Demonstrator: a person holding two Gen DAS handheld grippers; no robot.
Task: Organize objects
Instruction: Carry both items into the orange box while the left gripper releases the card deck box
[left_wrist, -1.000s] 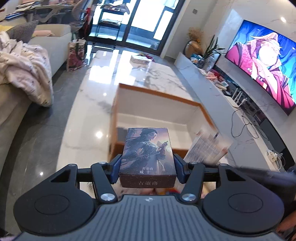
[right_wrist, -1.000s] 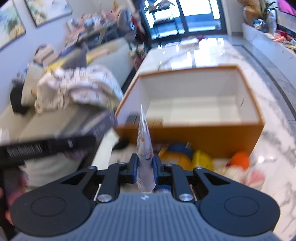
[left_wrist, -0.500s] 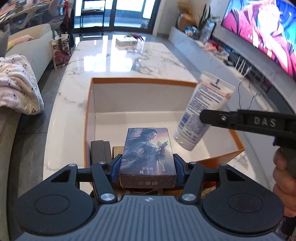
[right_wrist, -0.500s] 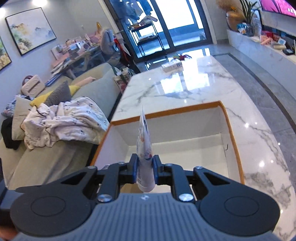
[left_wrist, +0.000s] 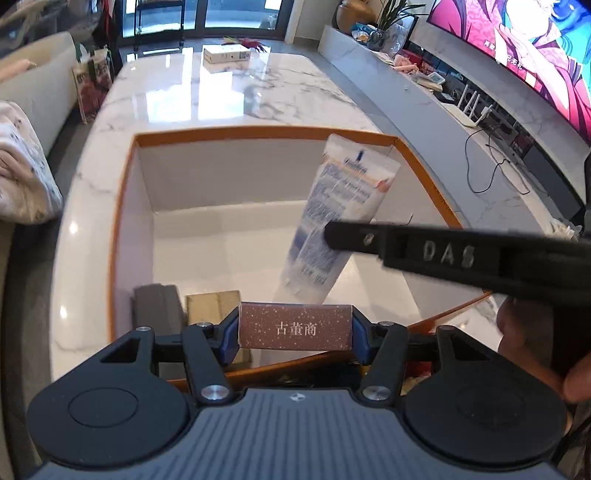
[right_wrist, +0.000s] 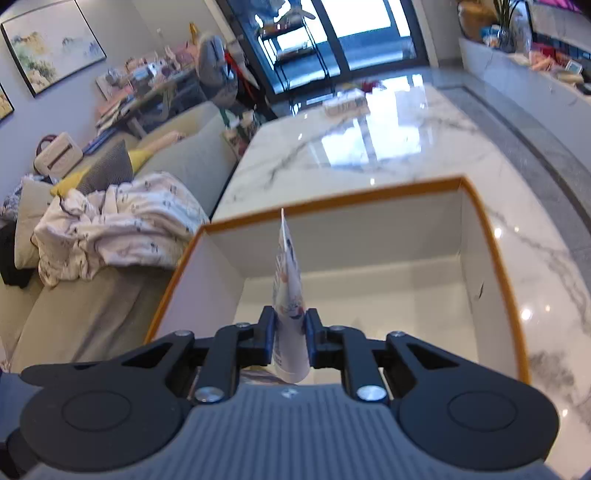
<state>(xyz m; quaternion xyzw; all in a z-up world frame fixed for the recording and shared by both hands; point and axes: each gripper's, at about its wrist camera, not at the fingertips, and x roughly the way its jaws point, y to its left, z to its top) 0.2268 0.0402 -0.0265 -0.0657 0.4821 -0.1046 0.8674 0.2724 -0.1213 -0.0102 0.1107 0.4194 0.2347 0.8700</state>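
My left gripper (left_wrist: 294, 332) is shut on a brown card box (left_wrist: 294, 326) with Chinese letters, held end-on above the near edge of the orange-rimmed open box (left_wrist: 125, 206). My right gripper (right_wrist: 289, 341) is shut on a white tube (right_wrist: 288, 295), crimped end pointing forward, above the box's inside (right_wrist: 491, 243). The tube also shows in the left wrist view (left_wrist: 336, 218), held by the right gripper's finger (left_wrist: 354, 236) over the box's right half. A grey item (left_wrist: 157, 306) and a tan item (left_wrist: 214, 301) lie in the box's near left corner.
The box stands on a white marble table (left_wrist: 229, 96) with a small white carton (left_wrist: 225, 55) at its far end. A sofa with a crumpled blanket (right_wrist: 118, 225) runs along the left. A TV (left_wrist: 517, 48) and low console stand to the right.
Both grippers moved forward and down over the open box. The card box tilted down so only its end face shows. The tube has dropped lower into the box.
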